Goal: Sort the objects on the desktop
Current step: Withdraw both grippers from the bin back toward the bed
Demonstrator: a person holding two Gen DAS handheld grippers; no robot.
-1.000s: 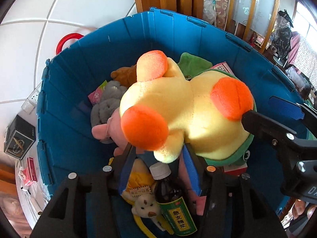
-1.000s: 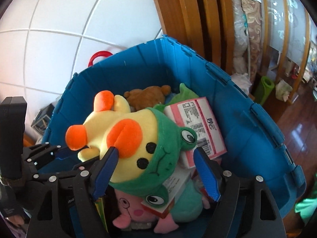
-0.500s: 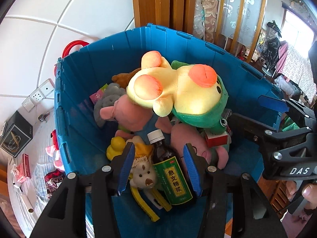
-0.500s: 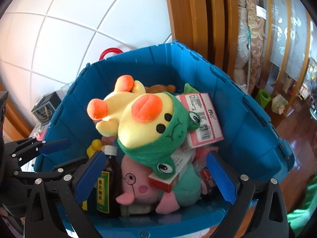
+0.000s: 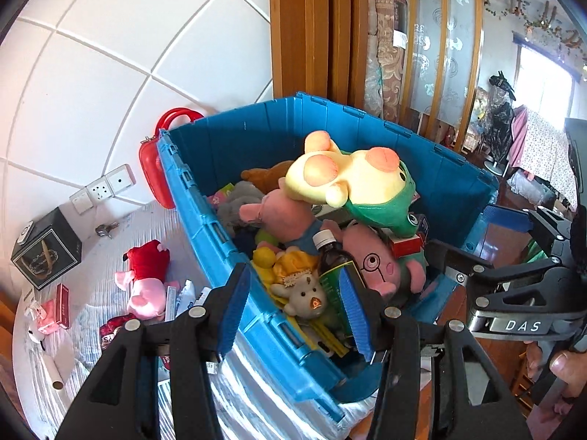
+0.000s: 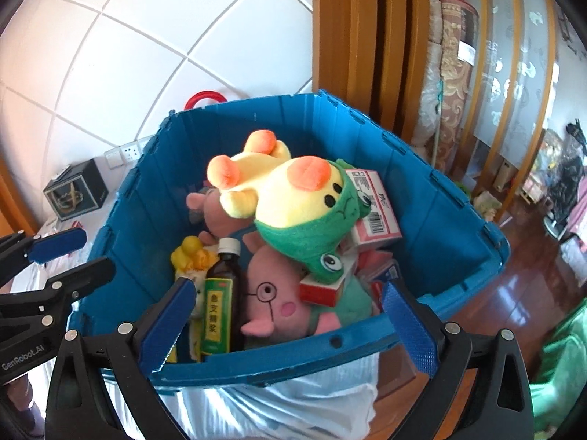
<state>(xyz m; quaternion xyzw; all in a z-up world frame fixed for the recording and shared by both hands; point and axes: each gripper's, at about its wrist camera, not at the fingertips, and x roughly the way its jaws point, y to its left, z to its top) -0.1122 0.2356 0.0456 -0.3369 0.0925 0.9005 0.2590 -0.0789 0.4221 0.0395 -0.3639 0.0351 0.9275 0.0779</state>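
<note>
blue bin point(image 6: 455, 220) at frame centre already brims with toys, yellow plush point(image 6: 293, 198) on top; at lower left we see pink pig point(image 5: 145, 282) and small boxes point(image 5: 58, 306) left on the counter point(image 5: 106, 242). both grippers point(image 5: 290, 304) point(image 6: 286, 326) empty, jaws apart.

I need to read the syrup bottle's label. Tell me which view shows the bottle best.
Right wrist view. The bottle stands upright in the bin, cap and yellow-green label facing the camera. In the left wrist view the bottle shows only cap and shoulder; the left gripper finger hides most of the label.
</note>
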